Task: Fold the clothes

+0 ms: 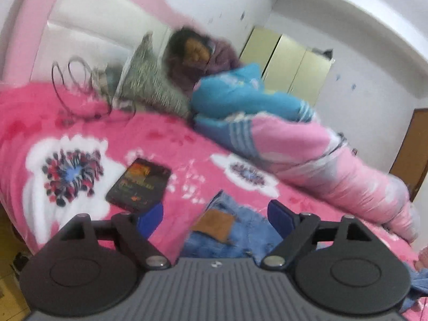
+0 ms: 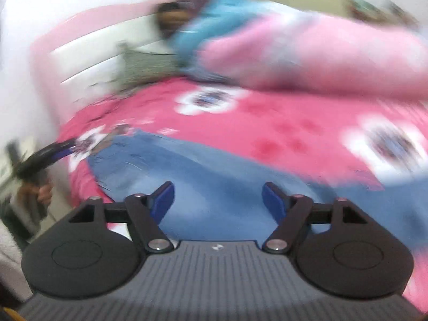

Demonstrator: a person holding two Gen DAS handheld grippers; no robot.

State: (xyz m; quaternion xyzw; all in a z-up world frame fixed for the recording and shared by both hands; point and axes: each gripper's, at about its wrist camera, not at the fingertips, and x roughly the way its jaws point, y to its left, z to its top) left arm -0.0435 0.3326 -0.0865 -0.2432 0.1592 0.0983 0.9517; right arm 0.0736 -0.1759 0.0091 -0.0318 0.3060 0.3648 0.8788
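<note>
A: What's nearest in the left wrist view?

B: The left gripper (image 1: 215, 215), its blue-padded jaws spread wide with nothing pinched between them. Through the gap you see the jeans (image 1: 230, 230) lying on the pink bedspread (image 1: 174, 139), waistband end up, with a brown leather patch (image 1: 214, 223) showing.

A: And the right one?

B: The right gripper (image 2: 218, 200) is likewise wide open and holds nothing. It hangs above a broad flat stretch of the jeans (image 2: 214, 171), which run across the near part of the bedspread (image 2: 281, 123) towards the left edge of the bed. That view is badly smeared.

A: Can you see one gripper from the other?

B: Yes, in the right wrist view the left gripper (image 2: 57, 149) appears at far left beside the bed edge, held in a hand (image 2: 44, 194). Its jaws are too blurred there to read.

A: What lies a bit further back?

B: In the left view, a dark book (image 1: 139, 184) flat on the bedspread, left of the jeans and apart from them. Past it a coiled cable (image 1: 77, 88) and a grey pillow (image 1: 149, 80) near the headboard (image 1: 88, 21).

A: And farthest?

B: A rolled pink and blue quilt (image 1: 294, 139) along the right side, and a person (image 1: 195, 53) lying at the head of it. Behind stand pale yellow wardrobe doors (image 1: 291, 61).
</note>
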